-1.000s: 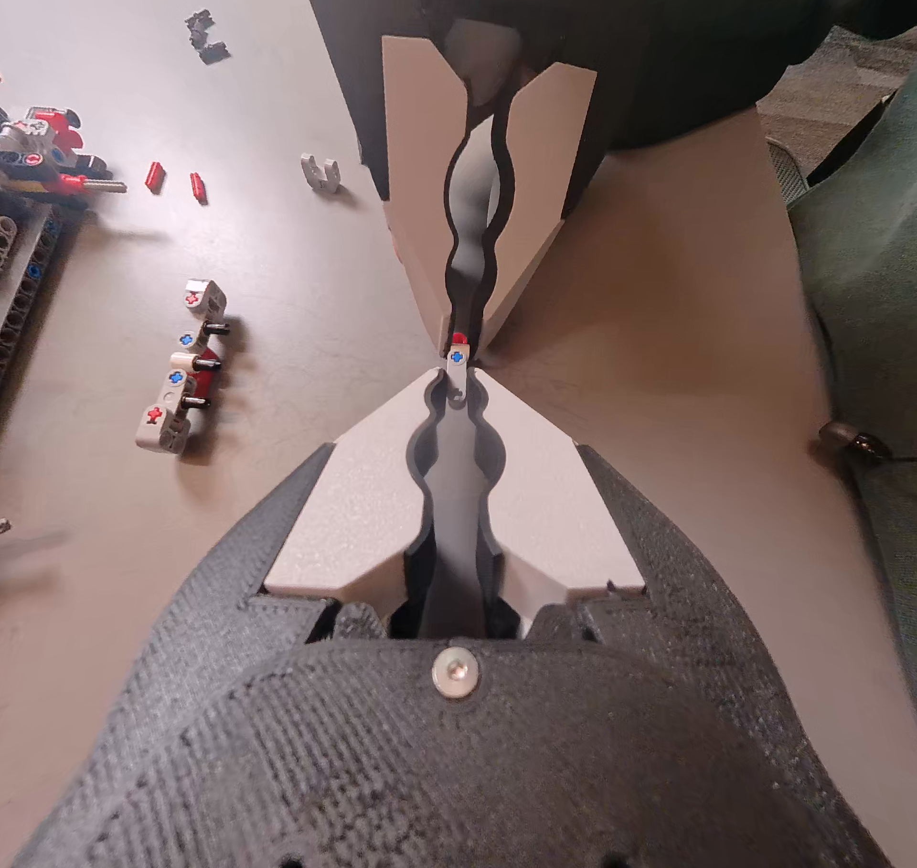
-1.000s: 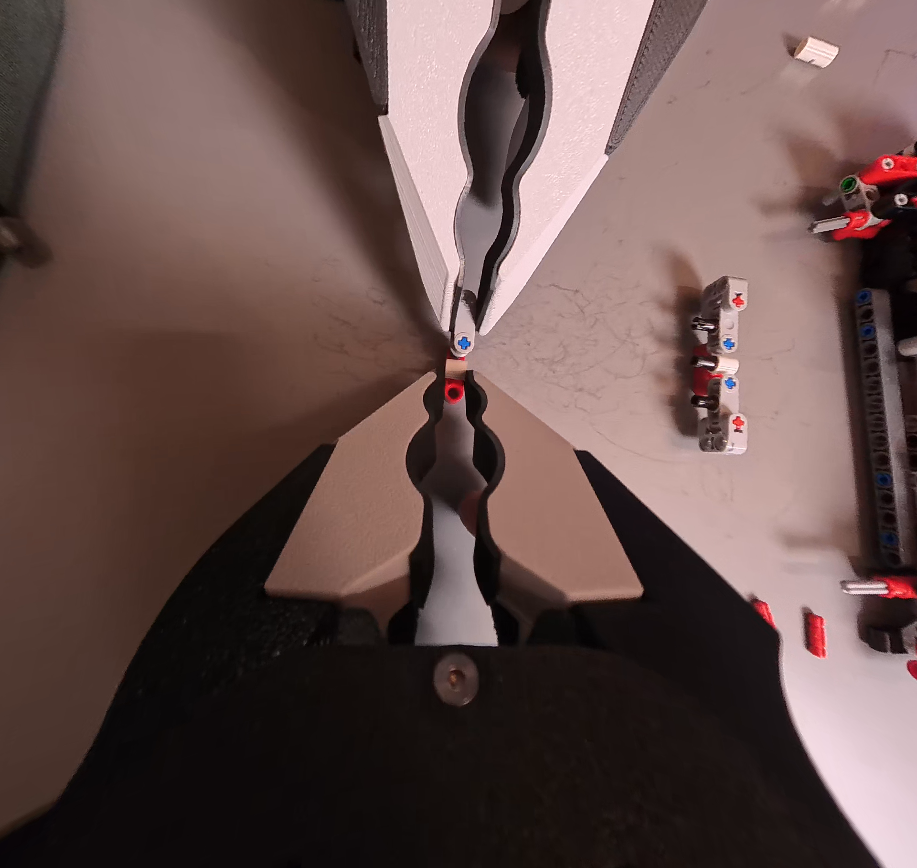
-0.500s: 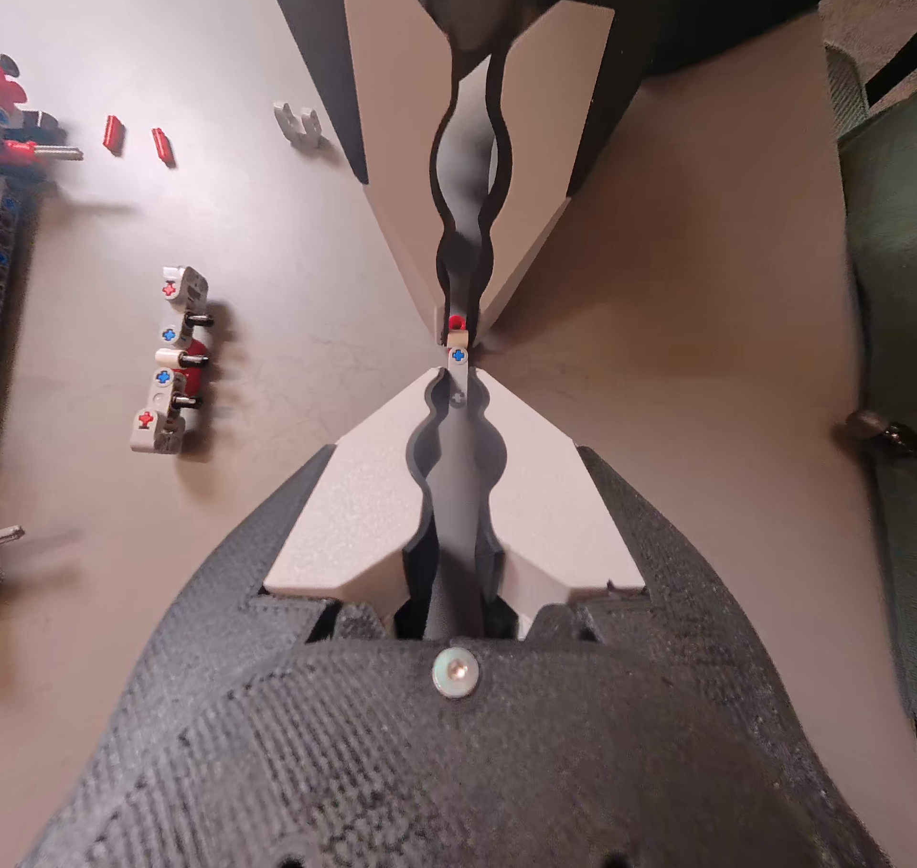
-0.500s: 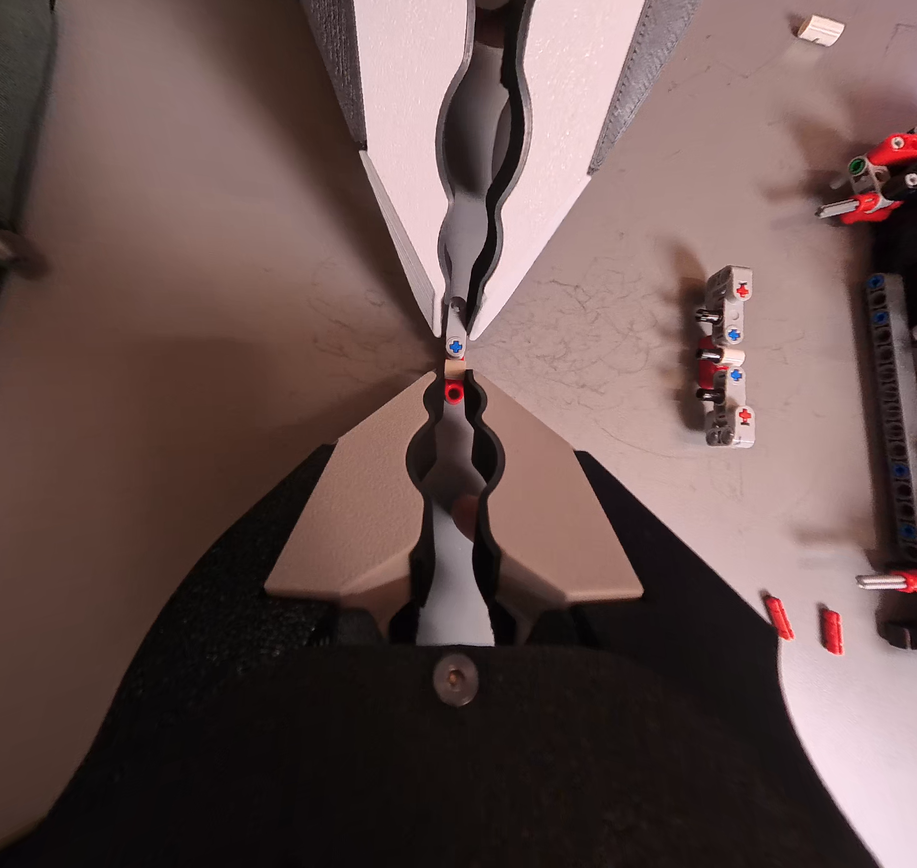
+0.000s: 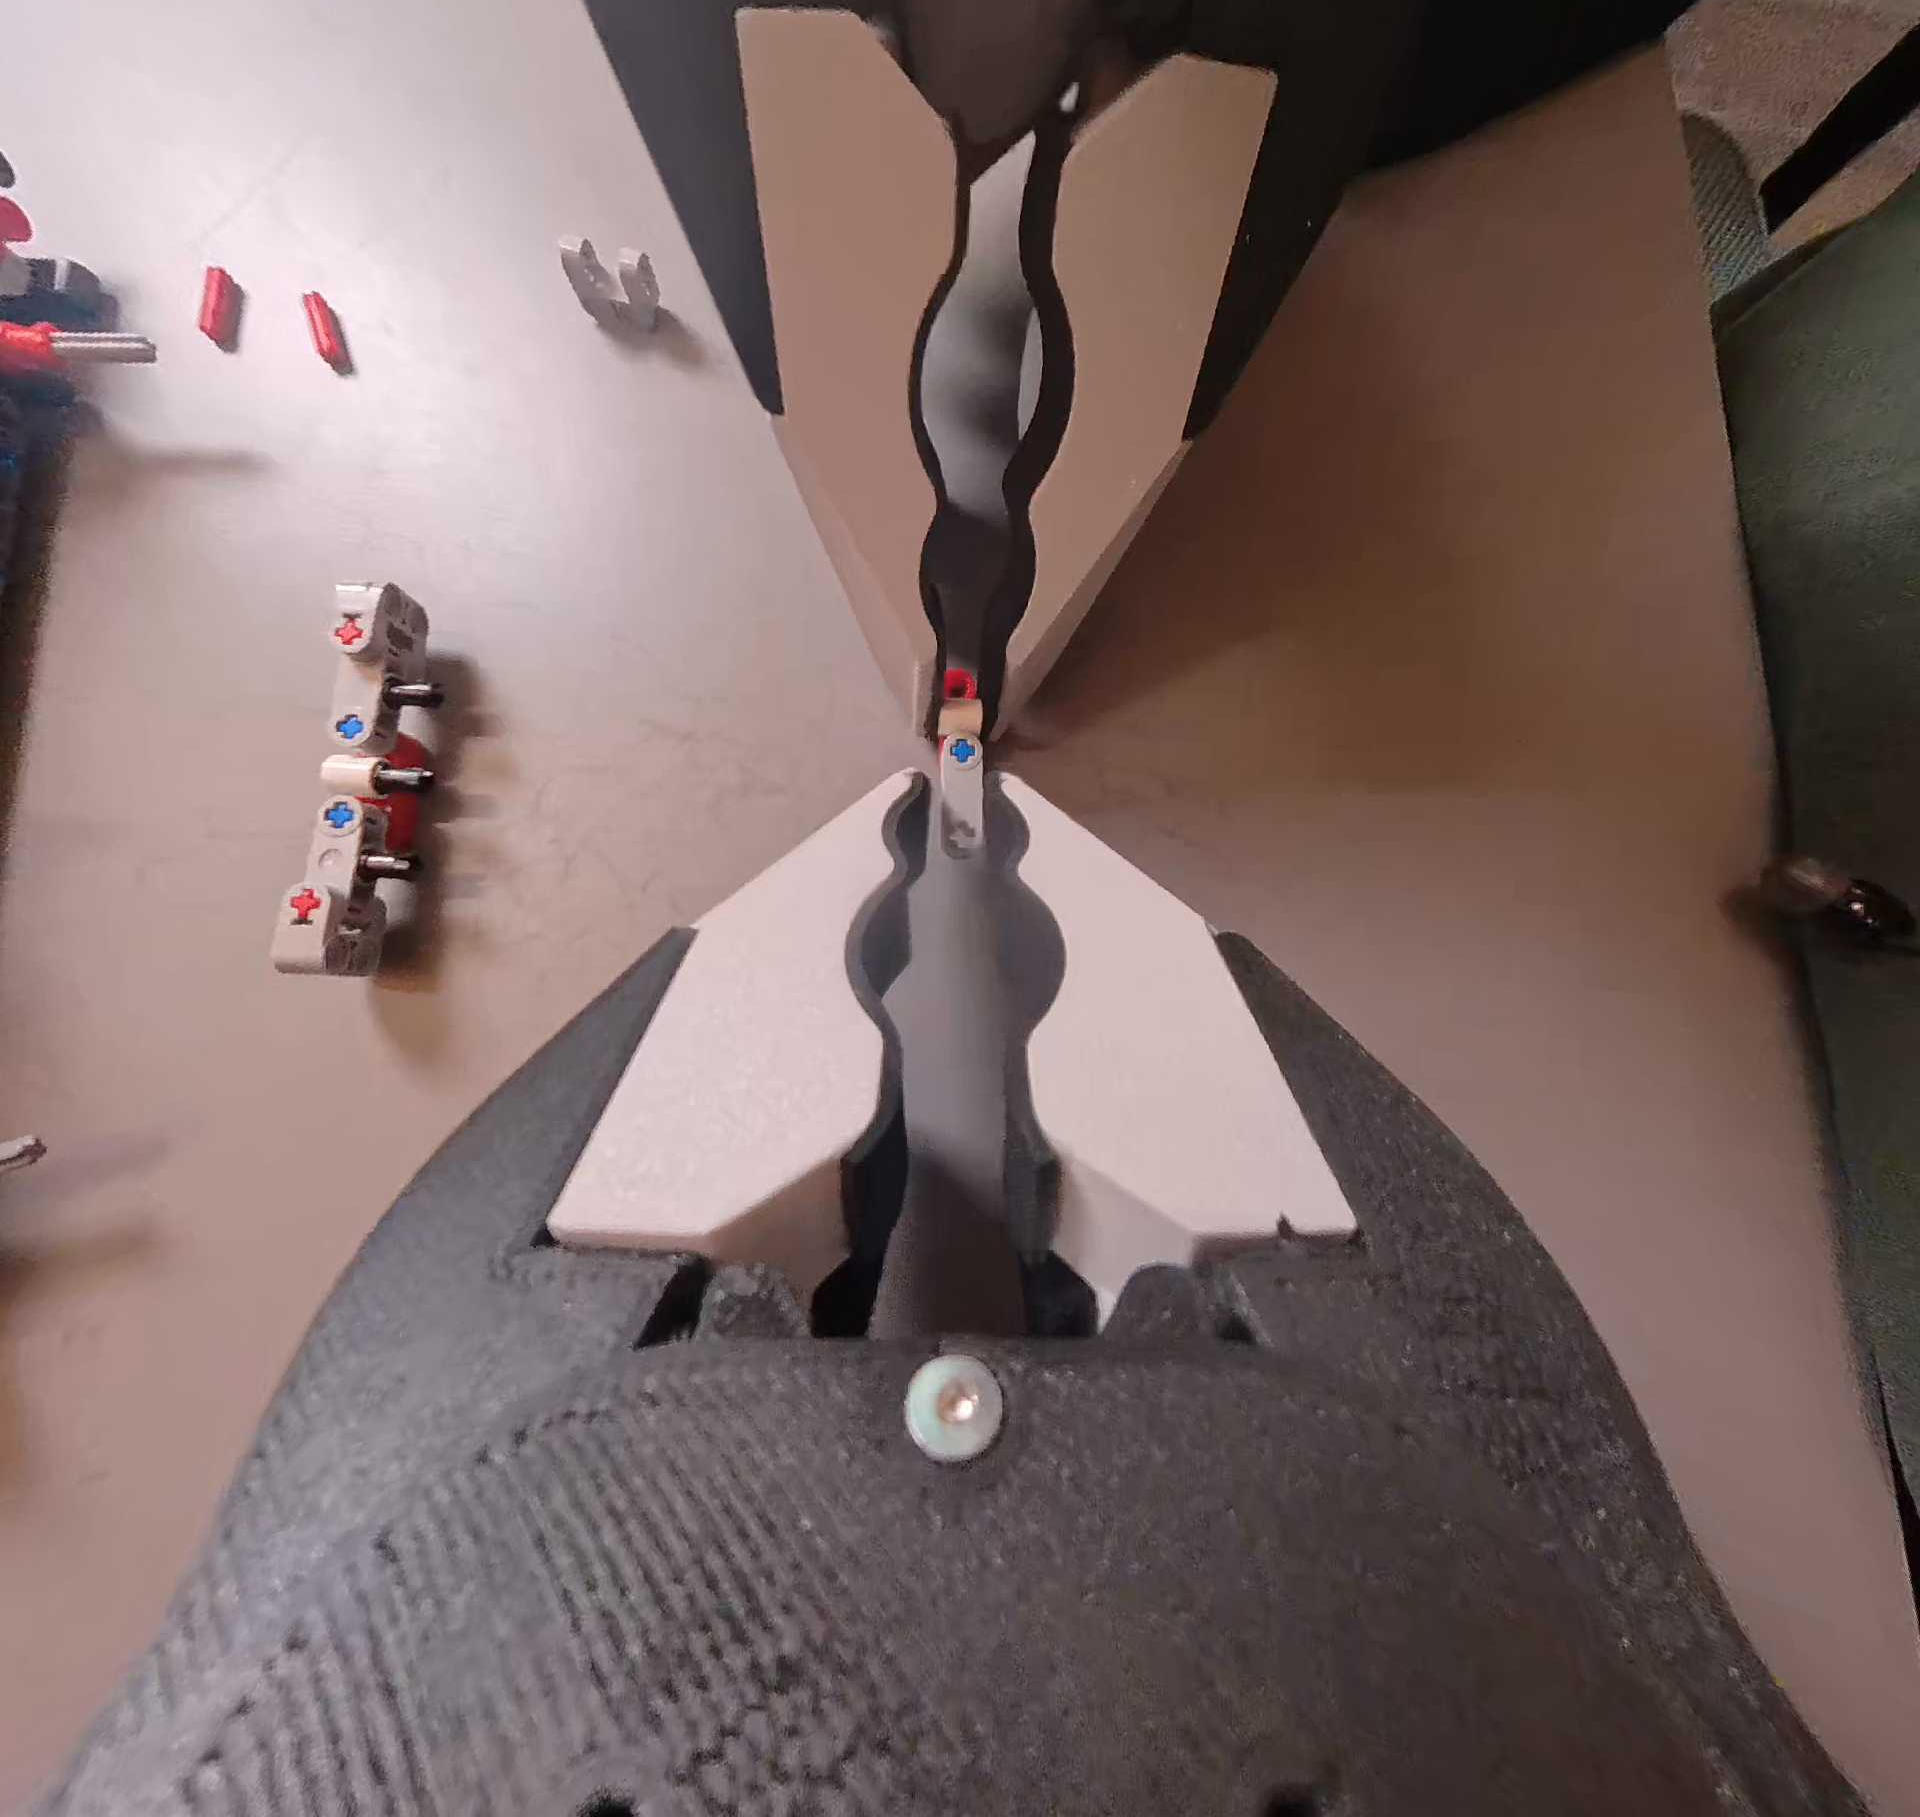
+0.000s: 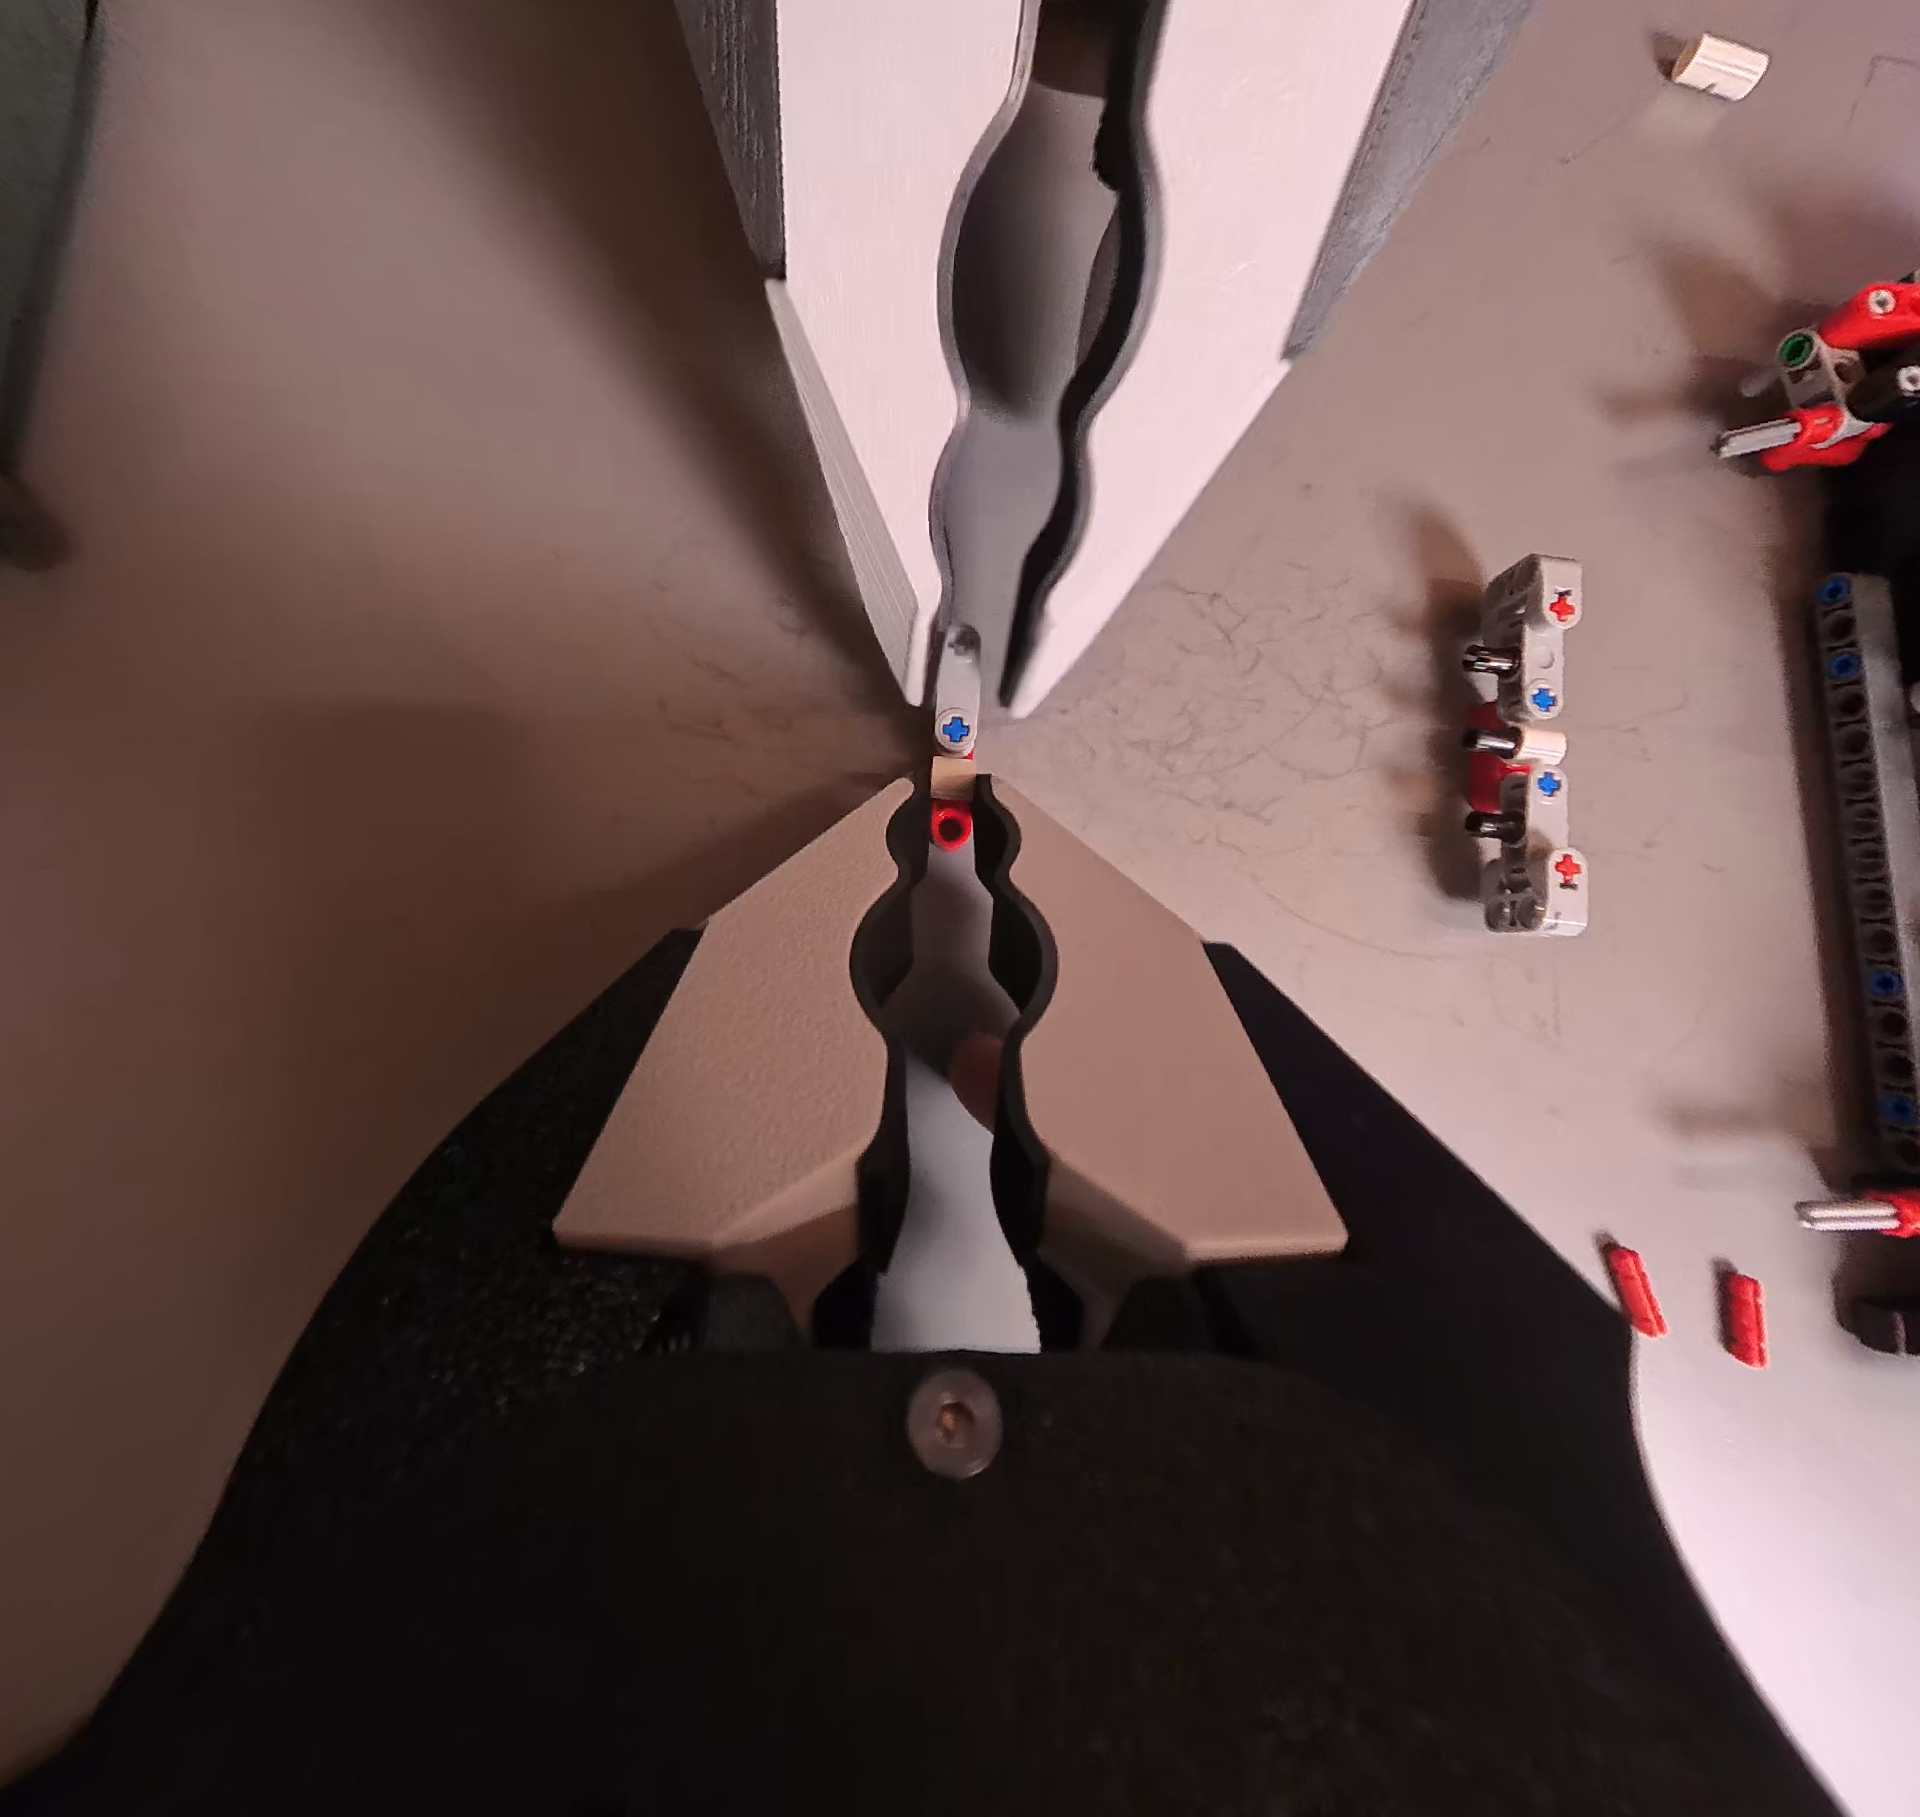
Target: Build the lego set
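Observation:
My left gripper [image 5: 961,796] is shut on a small grey lever piece [image 5: 963,801] with a blue cross end. My right gripper [image 6: 951,806] is shut on a tan bush with a red pin [image 6: 951,799]. The two grippers meet tip to tip above the table. The grey piece's blue cross end touches the tan bush. In the left wrist view the right gripper [image 5: 961,713] comes in from the top with the tan and red piece [image 5: 961,702]. In the right wrist view the left gripper [image 6: 961,697] comes in from the top with the grey piece [image 6: 958,702].
A grey sub-assembly with red and blue cross ends and black pins [image 5: 364,780] lies on the table to the side; it also shows in the right wrist view [image 6: 1532,749]. Two red pins [image 5: 270,313], a grey clip [image 5: 613,281], tan bushes [image 6: 1714,63] and a larger red and black build [image 6: 1860,396] lie farther off. Less than 4 cm separates the two grippers' tips. The grey clip [image 5: 613,281] lies around 11 cm away from my right fingertips.
The two grippers have closed the small gap between them; the grey piece's blue cross end now touches the tan bush. Both views have shifted a little over the table.

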### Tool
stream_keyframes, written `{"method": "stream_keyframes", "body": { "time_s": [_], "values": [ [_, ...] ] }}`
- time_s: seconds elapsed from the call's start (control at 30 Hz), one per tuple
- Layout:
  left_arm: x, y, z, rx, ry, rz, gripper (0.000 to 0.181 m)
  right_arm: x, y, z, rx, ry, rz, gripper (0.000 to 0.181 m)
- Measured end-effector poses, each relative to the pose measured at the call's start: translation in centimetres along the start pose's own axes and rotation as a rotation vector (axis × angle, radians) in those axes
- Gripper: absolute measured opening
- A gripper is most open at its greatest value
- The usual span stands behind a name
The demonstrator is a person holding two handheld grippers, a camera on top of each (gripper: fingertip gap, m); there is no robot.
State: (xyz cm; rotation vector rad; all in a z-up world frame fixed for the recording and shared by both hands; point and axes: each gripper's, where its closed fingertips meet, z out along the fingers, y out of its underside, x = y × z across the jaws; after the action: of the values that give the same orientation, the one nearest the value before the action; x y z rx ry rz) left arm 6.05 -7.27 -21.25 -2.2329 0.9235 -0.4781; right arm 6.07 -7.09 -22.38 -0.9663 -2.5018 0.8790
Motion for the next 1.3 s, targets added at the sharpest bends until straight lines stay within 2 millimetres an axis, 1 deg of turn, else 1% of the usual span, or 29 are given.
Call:
{"method": "stream_keyframes", "body": {
  "time_s": [0.03, 0.07, 0.2, 0.57, 0.67, 0.7, 0.73, 0.77, 0.8, 0.83, 0.87, 0.9, 0.93, 0.97, 1.07, 1.13, 1.23, 1.3],
  "values": [
    [0.0, -0.3, -0.2, 0.030, -0.001, -0.006, 0.014, 0.0, 0.0, 0.0, -0.001, 0.003, -0.005, 0.006],
    [0.1, -0.6, -0.4, 0.051, 0.001, -0.009, 0.015, 0.0, 0.0, 0.0, -0.002, 0.005, -0.008, 0.006],
    [0.1, -0.7, 0.2, 0.046, -0.010, 0.011, 0.000, -0.1, -0.2, 0.1, 0.000, 0.000, -0.009, 0.006],
    [0.3, -0.6, 0.4, 0.014, 0.002, 0.057, 0.000, -0.2, -0.1, 0.1, -0.010, -0.004, -0.004, 0.006],
    [-0.1, -0.5, 0.1, 0.026, -0.038, 0.109, 0.000, -0.1, -0.1, 0.2, -0.010, 0.003, 0.002, 0.006],
    [-0.7, -0.9, -0.7, 0.056, -0.080, 0.113, 0.000, -0.1, -0.1, 0.2, -0.013, 0.009, 0.001, 0.006],
    [-1.6, -2.0, -2.4, 0.149, -0.121, 0.079, 0.000, -0.1, -0.1, 0.1, -0.015, 0.013, -0.003, 0.006],
    [-2.3, -3.5, -4.8, 0.274, -0.132, 0.019, 0.001, -0.1, -0.1, 0.1, -0.015, 0.018, -0.005, 0.006],
    [-3.1, -4.6, -7.4, 0.378, -0.144, -0.039, 0.009, -0.1, -0.1, 0.1, -0.016, 0.022, 0.000, 0.006],
    [-4.1, -4.8, -9.8, 0.436, -0.174, -0.078, 0.011, 0.0, -0.1, 0.1, -0.017, 0.024, 0.006, 0.006],
    [-5.0, -4.1, -11.4, 0.447, -0.210, -0.102, 0.013, 0.2, -0.1, 0.2, -0.020, 0.034, 0.012, 0.006],
    [-5.8, -2.8, -12.4, 0.424, -0.247, -0.128, 0.015, 0.5, -0.1, 0.2, -0.023, 0.046, 0.018, 0.006],
    [-6.6, -1.4, -12.8, 0.391, -0.279, -0.153, 0.017, 0.7, -0.1, 0.2, -0.024, 0.052, 0.028, 0.006],
    [-6.9, 0.1, -12.8, 0.355, -0.284, -0.173, 0.017, 0.9, -0.1, 0.2, -0.023, 0.054, 0.038, 0.006],
    [-6.2, 3.8, -10.8, 0.201, -0.227, -0.189, 0.016, 1.6, -0.1, 0.3, -0.026, 0.082, 0.058, 0.006],
    [-5.5, 5.5, -8.9, 0.076, -0.203, -0.157, 0.018, 1.9, -0.1, 0.4, -0.027, 0.101, 0.064, 0.006],
    [-5.4, 6.6, -7.1, -0.036, -0.208, -0.114, 0.020, 2.2, -0.3, 0.3, -0.016, 0.122, 0.057, 0.006],
    [-5.4, 7.3, -6.3, -0.089, -0.211, -0.100, 0.016, 2.5, -0.6, 0.2, 0.005, 0.142, 0.049, 0.013]
  ]
}}
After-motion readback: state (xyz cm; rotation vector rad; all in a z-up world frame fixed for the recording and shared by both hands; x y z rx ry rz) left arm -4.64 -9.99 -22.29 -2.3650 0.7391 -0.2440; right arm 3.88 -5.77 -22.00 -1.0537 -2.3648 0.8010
